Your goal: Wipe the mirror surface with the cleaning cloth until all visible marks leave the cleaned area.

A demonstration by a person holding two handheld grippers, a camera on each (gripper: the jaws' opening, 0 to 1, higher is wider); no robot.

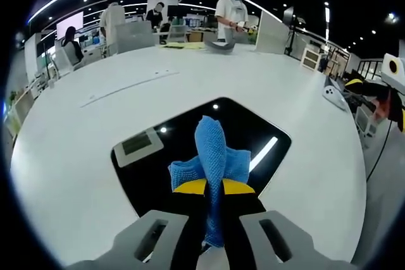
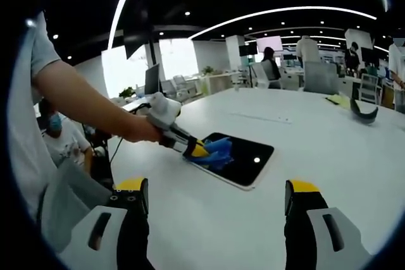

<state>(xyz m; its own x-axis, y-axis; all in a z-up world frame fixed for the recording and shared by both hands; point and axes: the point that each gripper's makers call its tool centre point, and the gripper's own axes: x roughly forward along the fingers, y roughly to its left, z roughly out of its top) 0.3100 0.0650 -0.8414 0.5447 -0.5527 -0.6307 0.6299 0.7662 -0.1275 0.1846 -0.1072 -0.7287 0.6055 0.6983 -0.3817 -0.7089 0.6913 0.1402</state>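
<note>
Left claw (image 1: 214,203), at the bottom centre of the left gripper view, is clamped on the cleaning cloth (image 1: 212,162): a blue, textured microfibre cloth, bunched and folded, one peak standing up above the yellow jaw tips and a tail hanging down between the jaws. The cloth sits over the mirror (image 1: 190,156), a dark glossy rectangle with rounded corners lying flat on the white bench (image 1: 95,175), centre of frame; its surface reflects ceiling lights as one bright bar and small dots, plus a grey rectangular reflection at its left edge. Whether any marks are on it, I cannot tell. In the right gripper view the same mirror (image 2: 243,159) lies at centre frame with a thin pale rim, and the left claw (image 2: 197,150), held by a person's hand (image 2: 136,129) reaching in from the left, presses the cloth (image 2: 215,150) at the mirror's left end. Right claw (image 2: 212,203) is at the bottom of that view, jaws wide apart and holding nothing, above bare bench (image 2: 209,219) on the near side of the mirror.
</note>
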